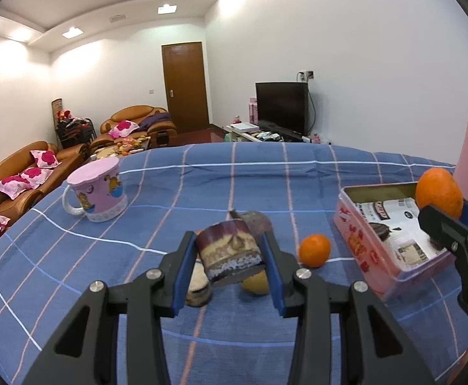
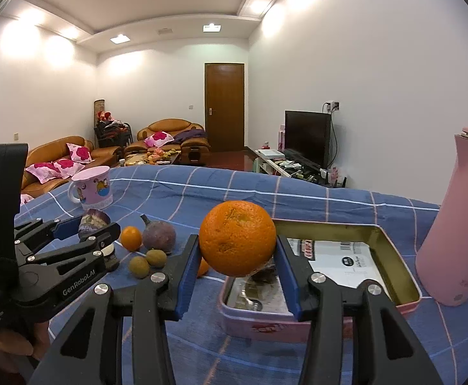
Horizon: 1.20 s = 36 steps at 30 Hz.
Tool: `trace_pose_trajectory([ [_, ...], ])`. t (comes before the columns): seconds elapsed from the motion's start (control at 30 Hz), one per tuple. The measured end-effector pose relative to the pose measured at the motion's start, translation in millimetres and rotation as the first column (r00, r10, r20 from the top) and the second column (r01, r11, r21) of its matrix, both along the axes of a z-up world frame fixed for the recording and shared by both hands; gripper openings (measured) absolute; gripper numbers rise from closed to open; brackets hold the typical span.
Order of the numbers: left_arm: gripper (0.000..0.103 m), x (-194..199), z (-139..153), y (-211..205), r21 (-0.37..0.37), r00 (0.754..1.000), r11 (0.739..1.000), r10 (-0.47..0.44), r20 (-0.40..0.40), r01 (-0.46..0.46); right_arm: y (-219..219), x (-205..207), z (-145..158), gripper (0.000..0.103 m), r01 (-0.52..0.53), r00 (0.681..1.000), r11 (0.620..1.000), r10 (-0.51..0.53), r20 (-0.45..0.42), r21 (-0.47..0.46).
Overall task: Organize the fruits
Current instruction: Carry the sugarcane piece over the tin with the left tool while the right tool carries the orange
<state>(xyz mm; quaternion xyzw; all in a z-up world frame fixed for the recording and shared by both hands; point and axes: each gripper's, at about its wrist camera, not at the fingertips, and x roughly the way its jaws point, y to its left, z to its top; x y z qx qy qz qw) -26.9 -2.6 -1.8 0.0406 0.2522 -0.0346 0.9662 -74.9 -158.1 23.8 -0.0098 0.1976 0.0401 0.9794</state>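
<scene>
The right gripper pinches a big orange above the near edge of the open pink tin. The left gripper clamps a snack packet (lifted off the cloth), with free tablecloth beyond.

**Mia:** What do the tools look like?

**Ben:** The left tool is black, with two long arms that spread like a big V. Its two fingers have bright blue pads on the inside.

**Mia:** Are there screws?

**Ben:** Yes, round shiny silver ones at the joints, two on each side.

**Mia:** And the other one?

**Ben:** The right tool is the same: black arms, blue pads, silver screws.

**Mia:** Any words on them?

**Ben:** From the right camera, the left tool's side says "GenRobot.AI" in white. There is more small white writing lower down, maybe a label, but it's too tiny to read.
</scene>
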Motion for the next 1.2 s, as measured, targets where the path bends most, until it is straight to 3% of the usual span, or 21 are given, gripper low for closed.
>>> trace_pose_trajectory([
  [1.2,0.043,13.8,18.0,-126.7,0.001,0.981,0.982,-0.19,0.042,0.19,-119.1,-7.5,10.4,0.048,0.211,0.977,0.975,-0.212,0.006,0.062],
])
